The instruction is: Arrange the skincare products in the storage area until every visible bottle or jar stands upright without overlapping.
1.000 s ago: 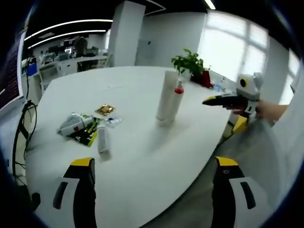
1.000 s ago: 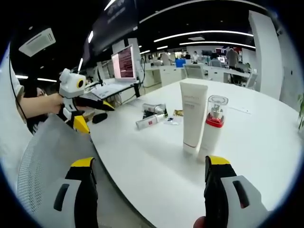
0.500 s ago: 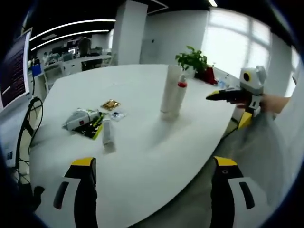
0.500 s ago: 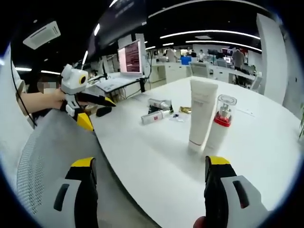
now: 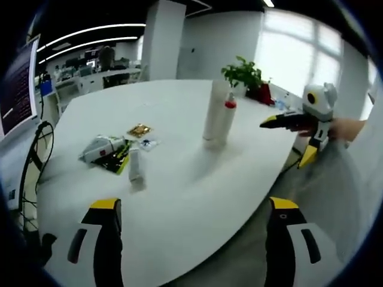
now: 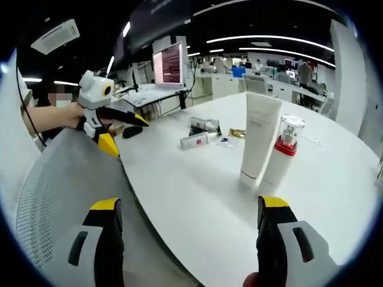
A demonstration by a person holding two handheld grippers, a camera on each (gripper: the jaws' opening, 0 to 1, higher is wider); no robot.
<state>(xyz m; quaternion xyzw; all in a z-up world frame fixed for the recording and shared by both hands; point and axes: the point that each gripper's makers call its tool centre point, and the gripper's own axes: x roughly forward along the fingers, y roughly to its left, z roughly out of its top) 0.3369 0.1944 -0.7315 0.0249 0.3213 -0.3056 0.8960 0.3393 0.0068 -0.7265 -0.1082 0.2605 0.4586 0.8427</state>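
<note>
Skincare products sit on the white table (image 5: 179,197), and almost nothing about them has changed over the last second; both views have merely drifted a little, so the task is no further along. Nearest in the left gripper view, the left gripper (image 5: 191,245) has its jaws wide apart and empty over the table edge at 6 o'clock. Farther in, at about 10 o'clock, a small white bottle (image 5: 134,165) seems to lie flat beside a green-and-black packet (image 5: 115,160), a lying tube (image 5: 99,147) and a gold sachet (image 5: 139,130). Beyond, around 12 o'clock, the tall white tube (image 5: 214,113) and the red-collared pump bottle (image 5: 225,118) stand upright, close together. The right gripper (image 6: 188,245) likewise hangs spread and empty, well short of that pair. By my judgement, the lying items remain to be stood up.
</note>
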